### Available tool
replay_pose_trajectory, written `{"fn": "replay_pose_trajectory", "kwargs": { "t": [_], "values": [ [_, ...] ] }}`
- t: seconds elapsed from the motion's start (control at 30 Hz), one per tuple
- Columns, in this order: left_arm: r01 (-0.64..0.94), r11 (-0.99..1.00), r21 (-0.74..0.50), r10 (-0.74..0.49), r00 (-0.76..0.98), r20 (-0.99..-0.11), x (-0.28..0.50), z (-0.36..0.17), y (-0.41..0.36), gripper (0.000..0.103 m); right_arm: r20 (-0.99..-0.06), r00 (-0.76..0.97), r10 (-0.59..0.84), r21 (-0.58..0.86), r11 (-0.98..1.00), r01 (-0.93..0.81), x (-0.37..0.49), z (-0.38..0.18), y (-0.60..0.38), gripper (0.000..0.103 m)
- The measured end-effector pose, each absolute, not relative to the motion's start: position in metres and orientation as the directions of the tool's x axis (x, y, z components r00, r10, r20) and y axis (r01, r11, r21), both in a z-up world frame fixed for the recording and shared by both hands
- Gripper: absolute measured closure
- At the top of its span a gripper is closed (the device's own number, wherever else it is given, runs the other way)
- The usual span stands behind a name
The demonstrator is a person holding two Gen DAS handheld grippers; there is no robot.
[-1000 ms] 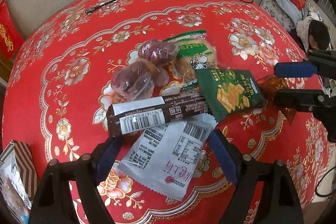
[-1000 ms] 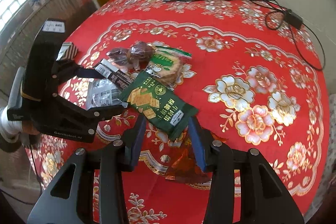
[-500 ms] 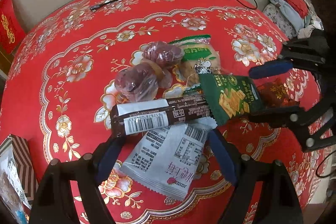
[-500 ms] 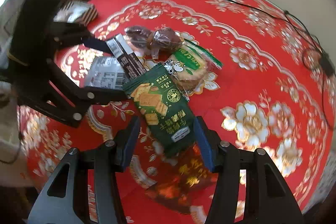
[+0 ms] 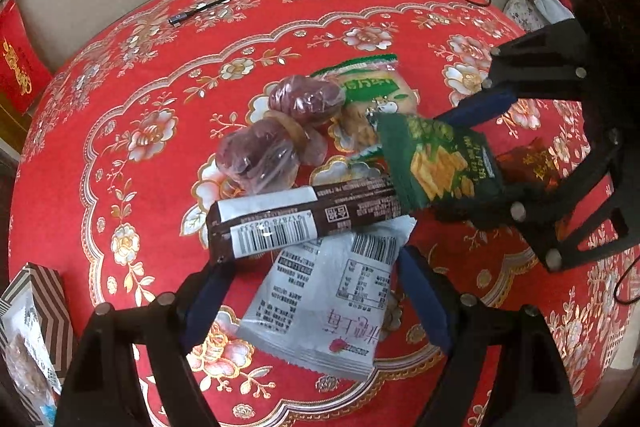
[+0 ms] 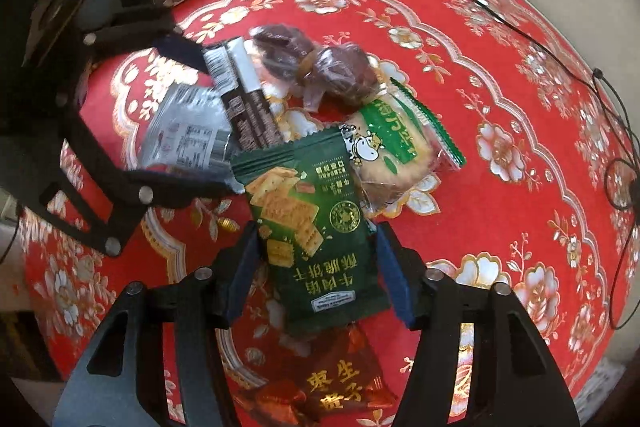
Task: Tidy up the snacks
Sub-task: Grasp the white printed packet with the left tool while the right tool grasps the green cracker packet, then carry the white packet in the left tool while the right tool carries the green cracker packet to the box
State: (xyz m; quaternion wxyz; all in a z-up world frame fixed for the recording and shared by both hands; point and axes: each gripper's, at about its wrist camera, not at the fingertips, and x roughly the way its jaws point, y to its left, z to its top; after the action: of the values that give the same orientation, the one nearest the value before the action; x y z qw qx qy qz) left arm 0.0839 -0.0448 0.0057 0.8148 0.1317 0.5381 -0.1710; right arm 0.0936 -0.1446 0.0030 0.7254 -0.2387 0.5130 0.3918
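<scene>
Green cracker packet (image 6: 316, 247) on desk (image 6: 500, 99), long axis running straight out between right gripper (image 6: 318, 271) fingers. Jaws just been closing, packet between, contact unclear. Left gripper (image 5: 316, 301) apart, straddling white packet (image 5: 324, 303).

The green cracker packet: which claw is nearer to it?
Right. The right claw straddles the green cracker packet, pads either side. The left claw sits over the silver packet, beside it.
</scene>
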Motion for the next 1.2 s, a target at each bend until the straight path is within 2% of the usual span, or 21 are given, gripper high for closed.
{"fn": "replay_pose_trajectory", "kwargs": {
  "t": [0.07, 0.13, 0.2, 0.47, 0.73, 0.93, 1.2],
  "values": [
    [0.414, 0.910, 0.030, -0.140, 0.373, -0.917, 0.083, 0.006, -0.043, 0.023, -0.927, 0.183, 0.327, 0.057, 0.606, -0.793, 0.093, 0.005, -0.147, 0.058],
    [0.401, 0.915, 0.029, -0.141, 0.389, -0.910, 0.080, 0.009, -0.039, 0.037, -0.925, 0.191, 0.328, 0.063, 0.630, -0.774, 0.089, 0.006, -0.151, 0.058],
    [0.387, 0.922, 0.020, -0.145, 0.393, -0.908, 0.078, 0.011, -0.033, 0.043, -0.924, 0.195, 0.330, 0.074, 0.653, -0.754, 0.083, 0.007, -0.154, 0.058],
    [0.315, 0.949, -0.006, -0.135, 0.387, -0.912, 0.059, 0.014, -0.013, 0.047, -0.876, 0.237, 0.420, 0.167, 0.724, -0.669, 0.058, 0.025, -0.167, 0.058],
    [0.194, 0.980, -0.042, -0.120, 0.414, -0.902, 0.025, 0.041, 0.016, 0.047, -0.820, 0.250, 0.516, 0.268, 0.730, -0.629, 0.043, 0.043, -0.157, 0.058],
    [0.103, 0.992, -0.066, -0.106, 0.447, -0.888, -0.001, 0.058, 0.044, 0.047, -0.812, 0.226, 0.538, 0.278, 0.698, -0.660, 0.040, 0.051, -0.131, 0.058],
    [-0.034, 0.999, -0.036, -0.017, 0.453, -0.891, -0.030, 0.066, 0.102, 0.047, -0.804, 0.178, 0.568, 0.283, 0.628, -0.725, 0.029, 0.059, -0.083, 0.058]
  ]
}}
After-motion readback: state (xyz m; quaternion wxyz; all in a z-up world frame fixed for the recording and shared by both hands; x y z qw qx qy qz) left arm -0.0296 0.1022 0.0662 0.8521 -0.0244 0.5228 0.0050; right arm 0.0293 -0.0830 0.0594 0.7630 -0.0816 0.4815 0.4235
